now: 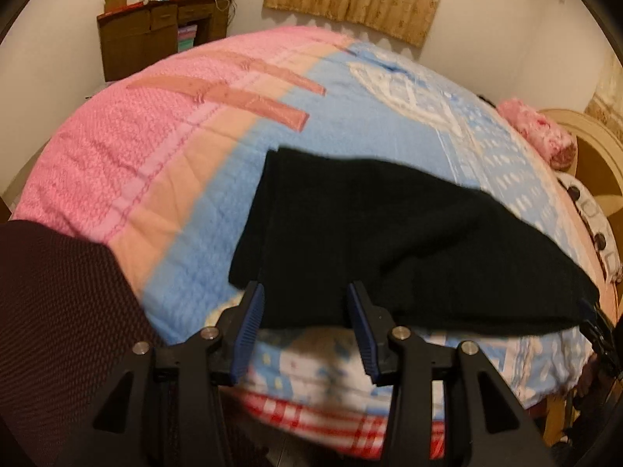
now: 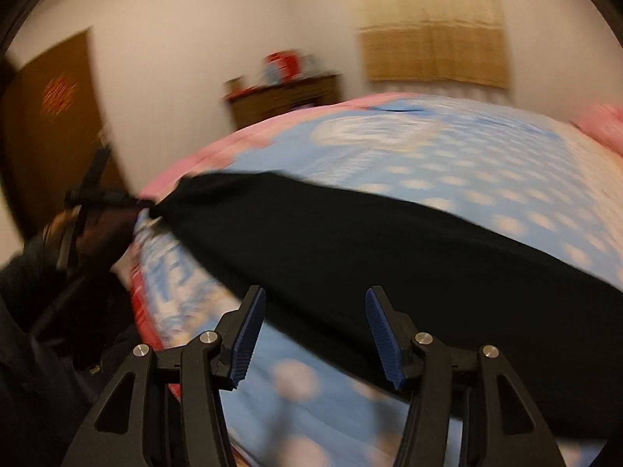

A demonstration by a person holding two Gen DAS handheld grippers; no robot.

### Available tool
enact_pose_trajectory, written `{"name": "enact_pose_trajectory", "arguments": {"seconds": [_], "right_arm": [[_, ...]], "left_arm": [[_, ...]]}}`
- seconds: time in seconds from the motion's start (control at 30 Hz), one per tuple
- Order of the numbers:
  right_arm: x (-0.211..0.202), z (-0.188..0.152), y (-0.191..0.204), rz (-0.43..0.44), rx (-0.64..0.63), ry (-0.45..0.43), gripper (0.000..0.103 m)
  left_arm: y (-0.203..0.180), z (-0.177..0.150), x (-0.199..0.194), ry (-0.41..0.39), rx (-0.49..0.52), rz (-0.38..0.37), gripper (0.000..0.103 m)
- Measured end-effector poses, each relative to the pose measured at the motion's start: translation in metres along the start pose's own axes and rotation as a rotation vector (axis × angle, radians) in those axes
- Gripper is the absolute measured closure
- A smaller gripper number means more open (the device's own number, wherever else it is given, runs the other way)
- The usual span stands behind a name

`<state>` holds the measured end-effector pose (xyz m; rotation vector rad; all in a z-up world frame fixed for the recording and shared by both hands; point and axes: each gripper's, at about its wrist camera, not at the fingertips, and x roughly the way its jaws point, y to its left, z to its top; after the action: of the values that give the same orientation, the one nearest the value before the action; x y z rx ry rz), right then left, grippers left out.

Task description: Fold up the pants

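Because the bed (image 1: pixel 163 163) fills both views under its pink and blue patterned cover, it reads as the work surface, and the black pants (image 1: pixel 389 241) lie across its blue part near the edge closest to the person. They form one long dark band, apparently already doubled, with a squared end on the left of the left wrist view and a tapering end running off to the right. The cloth looks flat on the cover, though motion blur hides any fine creases.

The left gripper (image 1: pixel 305 327) stands just at the near edge of the band, its jaws apart and nothing pinched between the blue pads (image 1: pixel 249 330); the fabric lies beyond and beneath them, not gripped. The right gripper (image 2: pixel 313 330) hovers over the near edge further along, jaws likewise apart and empty, its view heavily smeared. A dark red sleeve (image 1: pixel 58 311) shows beside the left tool.

The step in hand seems to be the pause between folds: a fold laid down and released, with both tools free. The next move would likely call for picking one end of the band, each pair of jaws closing on all layers at a corner, then carrying that end over onto the other. Catching only the top layer would pull the stack apart.
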<state>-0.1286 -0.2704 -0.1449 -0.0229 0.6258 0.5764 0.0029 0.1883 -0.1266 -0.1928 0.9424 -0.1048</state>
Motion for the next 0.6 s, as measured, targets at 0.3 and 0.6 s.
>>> {"name": "enact_pose_trajectory", "arguments": {"seconds": [0.3, 0.6], "right_arm": [[0.041, 0.021, 0.058, 0.021, -0.173, 0.027, 0.048], [0.054, 0.017, 0.045, 0.02, -0.074, 0.045, 0.048]], "left_arm": [[0.002, -0.005, 0.014, 0.115, -0.048, -0.025, 0.056], [0.019, 0.003, 0.024, 0.122, -0.122, -0.012, 0.056]]}}
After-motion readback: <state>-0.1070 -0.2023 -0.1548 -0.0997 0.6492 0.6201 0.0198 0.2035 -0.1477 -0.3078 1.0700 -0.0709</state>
